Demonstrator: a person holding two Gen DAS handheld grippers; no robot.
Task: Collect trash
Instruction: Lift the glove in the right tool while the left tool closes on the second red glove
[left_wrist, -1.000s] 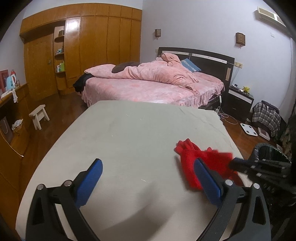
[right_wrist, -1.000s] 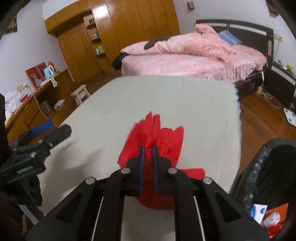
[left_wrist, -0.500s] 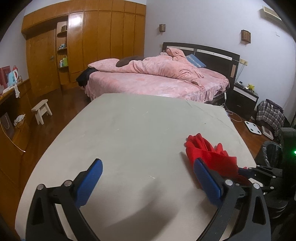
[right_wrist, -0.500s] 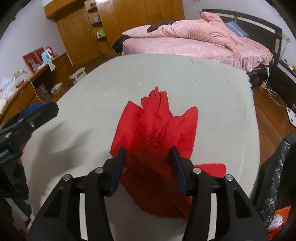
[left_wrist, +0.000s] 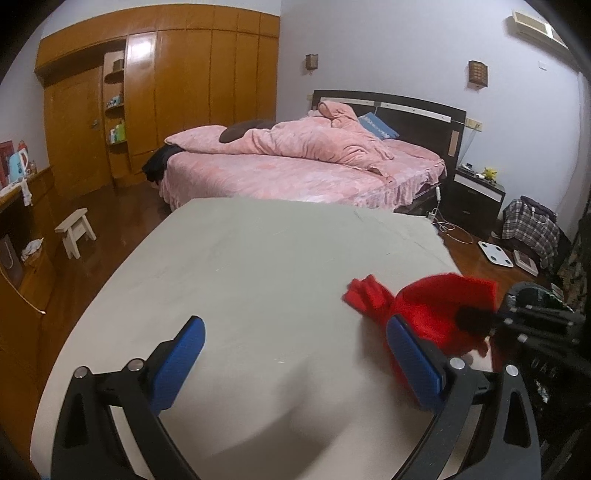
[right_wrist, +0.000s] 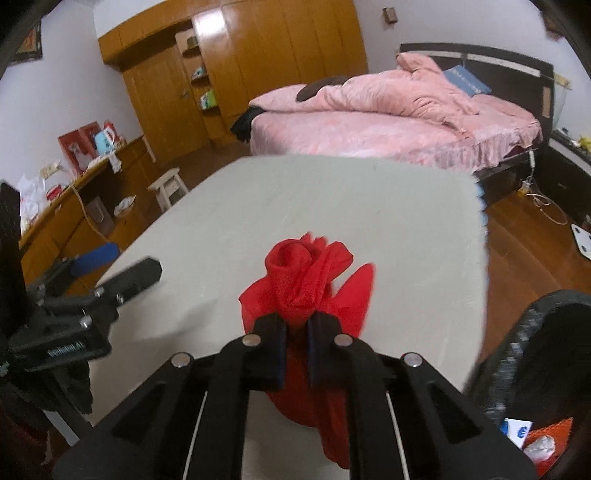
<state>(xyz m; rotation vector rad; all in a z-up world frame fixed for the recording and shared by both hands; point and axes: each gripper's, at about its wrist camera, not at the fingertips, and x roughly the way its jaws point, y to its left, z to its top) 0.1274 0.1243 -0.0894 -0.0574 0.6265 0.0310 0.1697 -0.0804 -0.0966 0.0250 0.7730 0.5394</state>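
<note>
A crumpled red plastic bag (right_wrist: 310, 284) lies near the right edge of the grey-white table (right_wrist: 332, 199). My right gripper (right_wrist: 295, 339) is shut on the red bag and has it bunched up between its blue pads. In the left wrist view the red bag (left_wrist: 436, 306) shows at the right, with the right gripper (left_wrist: 476, 317) clamped on it. My left gripper (left_wrist: 295, 350) is open and empty above the near part of the table (left_wrist: 277, 266).
A black trash bin (right_wrist: 543, 369) with scraps inside stands off the table's right edge. A pink bed (left_wrist: 303, 162) lies beyond the table. A white stool (left_wrist: 75, 230) and a wooden sideboard (left_wrist: 22, 236) are at the left.
My right gripper opened over the red bag, then shut on it again and gathered it into a bunch. The left gripper stayed open and hardly moved.
</note>
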